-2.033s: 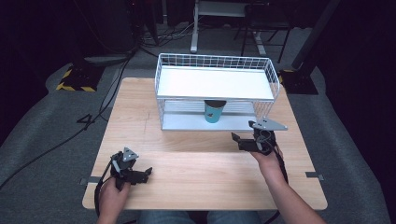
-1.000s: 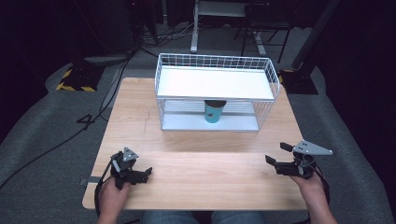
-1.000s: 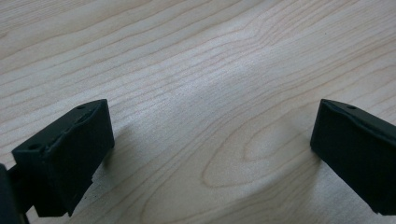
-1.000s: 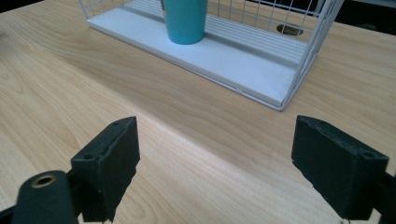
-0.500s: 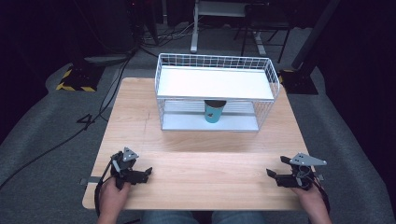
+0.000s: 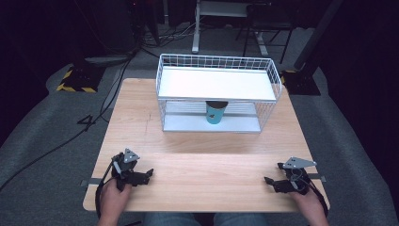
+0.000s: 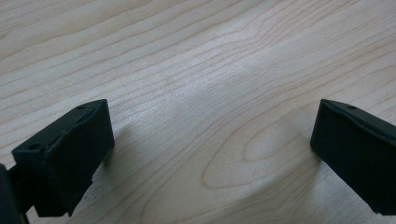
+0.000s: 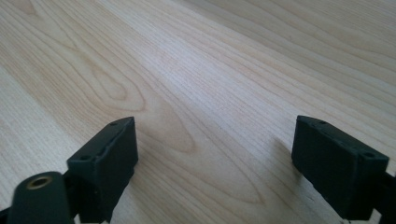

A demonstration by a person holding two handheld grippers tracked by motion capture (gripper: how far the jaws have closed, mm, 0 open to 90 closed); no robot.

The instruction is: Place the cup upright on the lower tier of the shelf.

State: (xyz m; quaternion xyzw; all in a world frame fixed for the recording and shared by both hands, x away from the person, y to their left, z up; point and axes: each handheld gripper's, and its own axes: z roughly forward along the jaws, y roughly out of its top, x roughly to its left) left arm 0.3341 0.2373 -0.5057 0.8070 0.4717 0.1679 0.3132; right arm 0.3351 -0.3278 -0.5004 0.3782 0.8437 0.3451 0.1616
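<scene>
Two tongs rest low on the wooden desk (image 6: 207,160) at its near edge. At near left, the left tongs (image 6: 149,173) sit released, jaws spread wide over bare wood. Farther back at centre, a teal cup (image 6: 216,112) stands upright on the lower shelf of a white wire rack (image 6: 216,84). At near right, the right tongs (image 6: 268,181) are likewise released, gripping nothing.

Left gripper (image 6: 141,175) low, fingers (image 7: 70,154) wide apart; right gripper (image 6: 275,182) likewise, both empty
</scene>
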